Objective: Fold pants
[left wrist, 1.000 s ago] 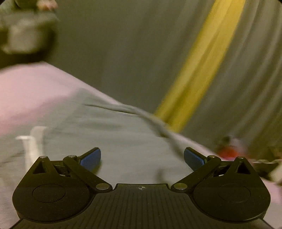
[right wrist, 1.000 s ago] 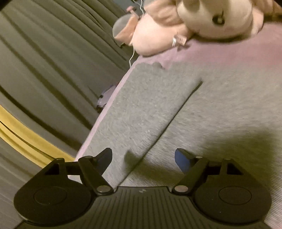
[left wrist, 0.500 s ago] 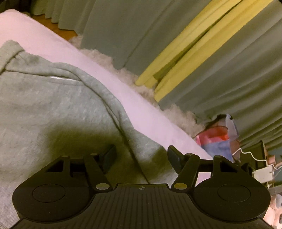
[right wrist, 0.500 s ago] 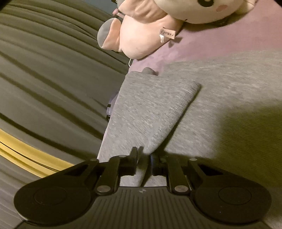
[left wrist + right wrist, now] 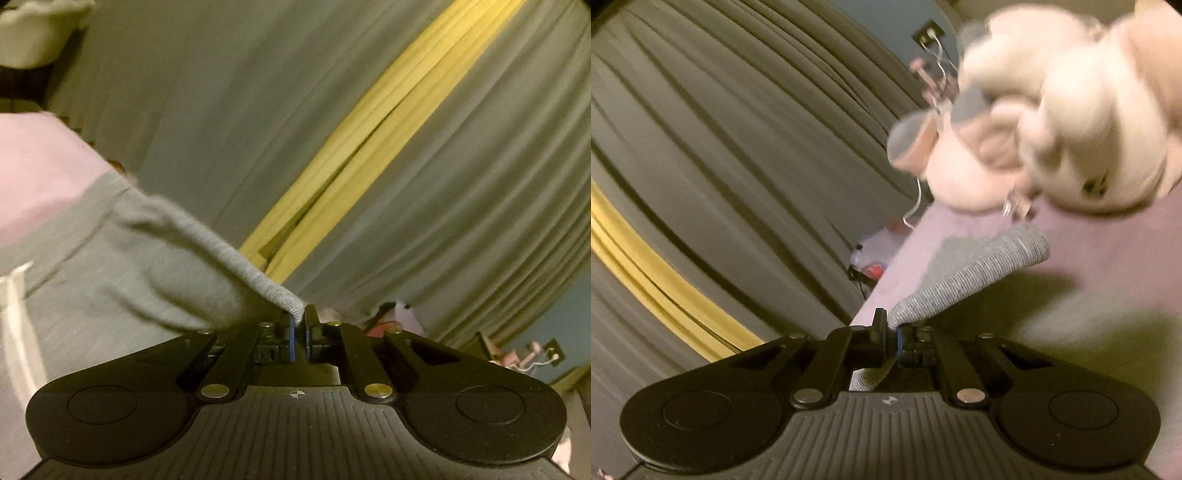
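No container shows in either view. The grey pants [image 5: 110,280] lie on a pink bed [image 5: 40,166], with two edges pinched and raised off it. The left gripper [image 5: 300,325] has just closed on the ribbed waistband [image 5: 273,291], which runs from the jaws up and to the left across the view; a white drawstring [image 5: 16,302] hangs at the left edge. The right gripper [image 5: 892,334] has also just closed, on a ribbed cuff [image 5: 979,273] whose band stretches from the jaws up and to the right, its far end resting on the bed [image 5: 1108,240]. Cloth passes between both pairs of pads. A blurred plush toy [image 5: 1052,129] sits at the head of the bed beyond the cuff. Grey curtains [image 5: 461,184] with a yellow stripe [image 5: 369,147] fill the background. A wall socket [image 5: 929,31] with a white cable shows above the toy.
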Demonstrator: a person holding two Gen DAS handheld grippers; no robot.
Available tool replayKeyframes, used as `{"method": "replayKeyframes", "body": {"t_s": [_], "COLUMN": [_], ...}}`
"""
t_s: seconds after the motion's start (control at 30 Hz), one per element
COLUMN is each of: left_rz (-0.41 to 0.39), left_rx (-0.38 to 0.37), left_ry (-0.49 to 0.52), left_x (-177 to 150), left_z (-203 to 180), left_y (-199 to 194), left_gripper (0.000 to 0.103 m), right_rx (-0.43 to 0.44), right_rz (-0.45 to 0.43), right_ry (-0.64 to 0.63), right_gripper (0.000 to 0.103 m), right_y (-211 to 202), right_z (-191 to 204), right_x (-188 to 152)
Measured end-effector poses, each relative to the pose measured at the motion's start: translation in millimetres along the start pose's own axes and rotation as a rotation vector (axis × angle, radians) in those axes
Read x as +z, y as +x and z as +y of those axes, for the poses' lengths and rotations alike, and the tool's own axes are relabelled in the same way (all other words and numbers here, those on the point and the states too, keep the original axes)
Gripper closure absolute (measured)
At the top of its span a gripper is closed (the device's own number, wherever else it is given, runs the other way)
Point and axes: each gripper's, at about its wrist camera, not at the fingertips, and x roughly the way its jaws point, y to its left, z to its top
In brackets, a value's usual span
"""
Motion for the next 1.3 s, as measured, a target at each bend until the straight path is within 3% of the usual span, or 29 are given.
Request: {"method": "replayKeyframes", "body": {"t_s": [0.07,0.17,0.33,0.4,0.47,0.53,0.67,0.7,0.73,0.9,0.97,1.0,1.03,1.07,1.13,1.2,1.3], "left_rz": [-0.016,0.0,0.097,0.106,0.102,0.049,-0.044,-0.048,-0.046,-0.02,-0.007,0.002,0.02,0.054,0.073,0.0,-0.094], "left_rx": [0.017,0.093,0.226,0.252,0.283,0.322,0.403,0.409,0.429,0.492,0.528,0.527,0.518,0.503,0.473,0.403,0.323], "left_ry": [-0.056,-0.118,-0.141,-0.058,-0.017,-0.035,-0.029,-0.028,-0.03,0.05,0.089,0.11,0.128,0.127,0.072,0.035,-0.002], "left_x": [-32,-80,-128,-135,-131,-118,-74,-64,-56,-31,-20,-16,-14,-10,-4,-4,1], "left_z": [13,33,51,45,41,44,64,70,74,74,77,79,80,84,93,90,101], "left_y": [-47,-84,-83,-84,-83,-83,-70,-65,-60,-18,-2,6,12,17,13,-14,-56], "left_gripper": [0.096,0.096,0.096,0.094,0.089,0.067,0.043,0.029,0.027,0.022,0.023,0.036,0.073,0.091,0.092,0.093,0.093], "right_rx": [0.005,-0.032,-0.17,-0.207,-0.232,-0.236,-0.231,-0.226,-0.221,-0.22,-0.231,-0.233,-0.24,-0.253,-0.278,-0.297,-0.191], "right_rz": [-0.008,0.003,0.075,0.094,0.106,0.122,0.144,0.14,0.136,0.129,0.123,0.118,0.116,0.116,0.122,0.115,0.04], "right_ry": [-0.012,-0.038,-0.026,-0.014,0.028,0.057,0.099,0.116,0.136,0.187,0.166,0.151,0.136,0.125,0.099,0.053,0.048], "right_gripper": [0.098,0.098,0.098,0.098,0.098,0.096,0.093,0.089,0.083,0.08,0.08,0.08,0.083,0.085,0.095,0.097,0.098], "right_y": [-27,-52,-50,-46,-45,-47,-42,-42,-44,-37,-34,-33,-32,-31,-30,-33,-56], "right_z": [-8,-23,-55,-64,-74,-83,-96,-99,-101,-112,-109,-106,-104,-101,-94,-86,-81], "right_x": [3,-2,-22,-29,-34,-39,-42,-43,-44,-47,-47,-47,-46,-44,-39,-33,-21]}}
